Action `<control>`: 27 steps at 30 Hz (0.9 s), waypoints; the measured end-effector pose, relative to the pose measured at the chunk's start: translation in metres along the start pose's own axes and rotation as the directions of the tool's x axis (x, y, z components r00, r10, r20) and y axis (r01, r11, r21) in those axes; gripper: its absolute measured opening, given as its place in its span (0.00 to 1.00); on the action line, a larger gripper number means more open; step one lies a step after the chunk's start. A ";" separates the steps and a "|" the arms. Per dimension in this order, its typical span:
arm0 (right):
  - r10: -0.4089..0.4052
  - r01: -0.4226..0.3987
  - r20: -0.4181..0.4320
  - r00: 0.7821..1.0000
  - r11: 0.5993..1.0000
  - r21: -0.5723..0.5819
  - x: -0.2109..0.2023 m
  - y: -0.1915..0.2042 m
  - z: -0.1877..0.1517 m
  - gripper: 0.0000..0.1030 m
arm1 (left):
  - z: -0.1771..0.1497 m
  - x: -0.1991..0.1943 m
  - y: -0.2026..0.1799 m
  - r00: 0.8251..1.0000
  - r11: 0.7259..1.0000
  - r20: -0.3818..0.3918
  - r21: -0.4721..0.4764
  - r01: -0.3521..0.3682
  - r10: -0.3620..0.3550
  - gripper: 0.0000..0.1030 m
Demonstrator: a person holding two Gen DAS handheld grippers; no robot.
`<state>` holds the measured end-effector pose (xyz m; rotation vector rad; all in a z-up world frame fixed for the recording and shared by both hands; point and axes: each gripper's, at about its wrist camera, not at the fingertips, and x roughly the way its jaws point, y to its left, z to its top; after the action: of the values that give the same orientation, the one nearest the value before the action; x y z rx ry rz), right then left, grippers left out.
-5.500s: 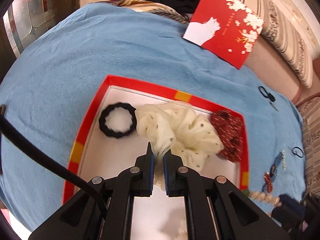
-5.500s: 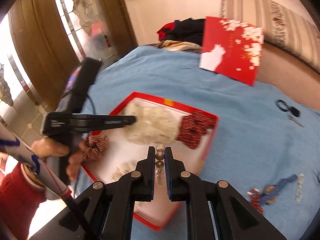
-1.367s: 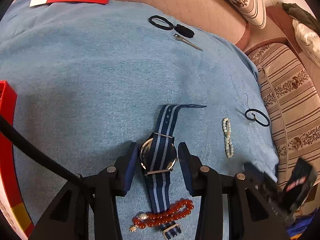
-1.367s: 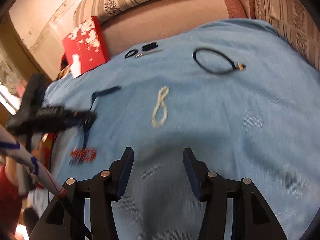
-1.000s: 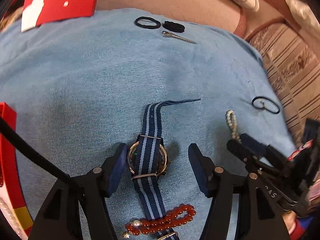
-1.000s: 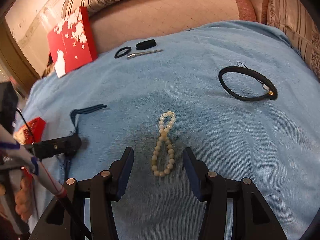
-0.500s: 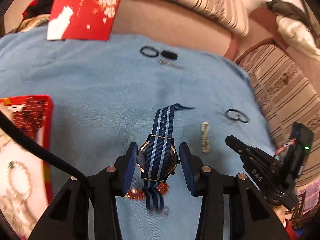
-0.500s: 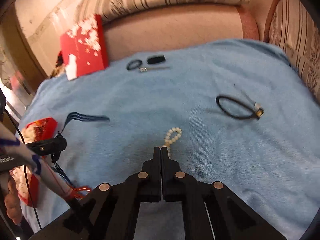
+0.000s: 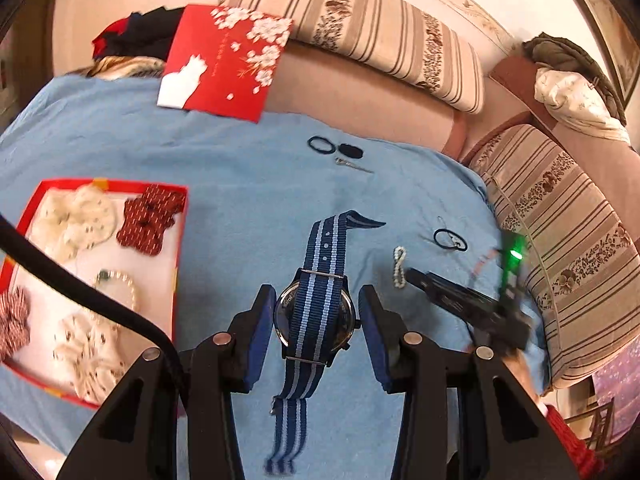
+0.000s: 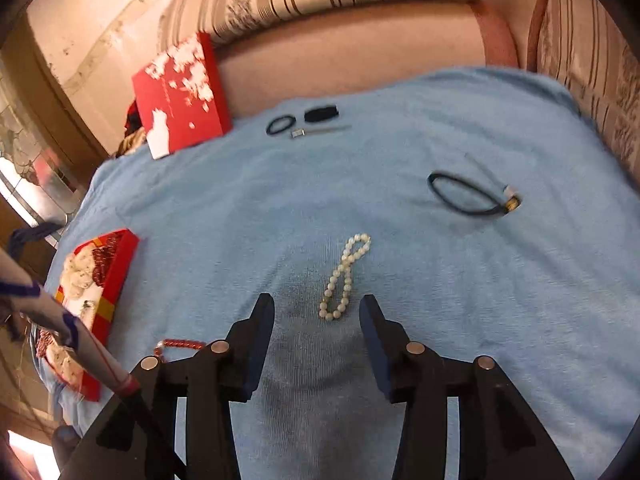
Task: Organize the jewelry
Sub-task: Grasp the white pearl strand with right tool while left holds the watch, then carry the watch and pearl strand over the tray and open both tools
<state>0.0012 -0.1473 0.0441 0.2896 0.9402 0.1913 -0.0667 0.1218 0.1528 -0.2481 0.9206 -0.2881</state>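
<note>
The left gripper (image 9: 316,320) has the watch (image 9: 317,314) clamped by the round case, pads on either side, and it's lifted off the cloth with the striped nylon strap dangling front and back. I'd keep the squeeze steady and carry it level over to the red tray (image 9: 179,240) on the left, then set it down in the bare patch (the strap is floppy and could drag on the tray rim, so clear the edge first).

The right gripper (image 10: 317,316) has just been opening again; its jaws stand apart with nothing pinched. The pale bead bracelet (image 10: 344,276) lies flat on the cloth just past its tips, so that looks like the next pick. Small smooth beads in a loose loop, so they'd roll. Go low and grab across both strands.

Further out on the soft blue towel (image 10: 280,208) sits a thin black hair tie (image 10: 468,196), and the red bead bracelet (image 10: 180,345) lies off to the left.
</note>
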 end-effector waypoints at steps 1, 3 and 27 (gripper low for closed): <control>-0.007 0.007 -0.016 1.000 1.000 0.008 0.011 -0.001 0.001 0.47 | -0.003 0.001 0.003 1.000 1.000 -0.003 -0.004 -0.003 0.003 0.40; -0.033 0.034 -0.062 0.998 0.999 0.019 0.038 -0.003 0.005 0.47 | -0.008 0.005 0.008 1.000 1.000 -0.006 -0.004 -0.023 0.023 0.40; 0.172 -0.171 0.149 0.974 0.985 -0.020 -0.101 0.050 -0.020 0.12 | -0.056 -0.064 0.029 0.985 0.989 0.091 -0.047 -0.140 0.144 0.40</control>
<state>-0.0752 -0.1261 0.1266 0.3738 0.7652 0.3277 -0.1450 0.1667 0.1578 -0.2303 0.8465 -0.1253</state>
